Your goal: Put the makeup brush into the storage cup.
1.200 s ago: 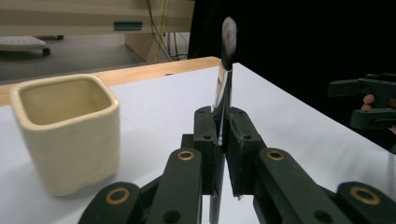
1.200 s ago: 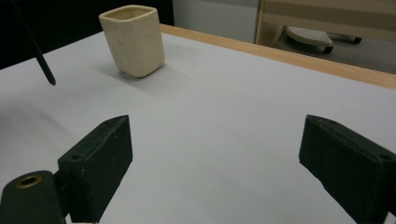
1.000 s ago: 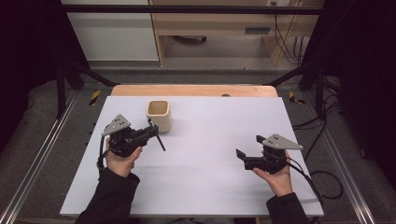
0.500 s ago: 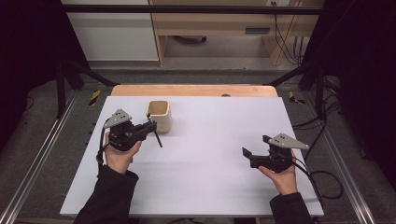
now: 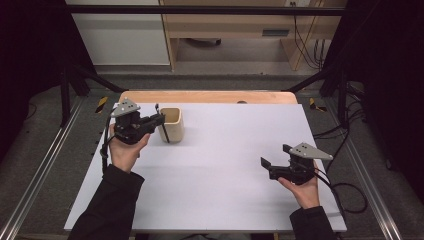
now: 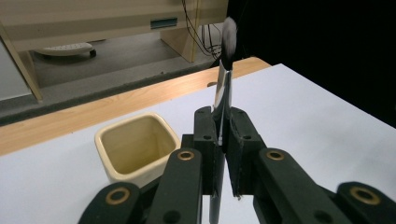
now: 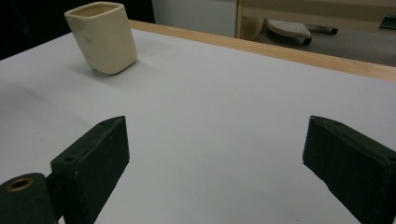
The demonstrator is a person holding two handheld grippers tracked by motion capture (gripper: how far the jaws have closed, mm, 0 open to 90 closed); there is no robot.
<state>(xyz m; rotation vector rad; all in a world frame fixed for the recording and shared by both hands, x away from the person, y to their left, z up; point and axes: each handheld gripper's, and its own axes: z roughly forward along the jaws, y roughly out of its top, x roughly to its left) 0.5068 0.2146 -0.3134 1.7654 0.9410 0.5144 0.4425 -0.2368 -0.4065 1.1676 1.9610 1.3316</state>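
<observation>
My left gripper [image 5: 159, 120] is shut on a slim black makeup brush [image 5: 166, 137], held upright just left of a cream square cup [image 5: 172, 125]. In the left gripper view the brush [image 6: 223, 88] rises between the closed jaws of that gripper [image 6: 223, 126], with its silver ferrule and dark bristles at the top. The cup [image 6: 135, 140] stands open and empty just beyond, to the left. My right gripper [image 5: 275, 156] hovers open over the table's right side, far from the cup. In the right gripper view its jaws [image 7: 215, 140] stand wide apart with nothing between them, and the cup [image 7: 103, 37] is far off.
A white sheet [image 5: 225, 165] covers the table, with a wooden strip [image 5: 210, 96] along its far edge. Metal rails run down both sides, and cables [image 5: 345, 190] trail off to the right. Wooden furniture stands on the floor beyond the table.
My left gripper has carried the brush away from the person and closer to the cup. The right gripper has drifted a little to the right, still open.
</observation>
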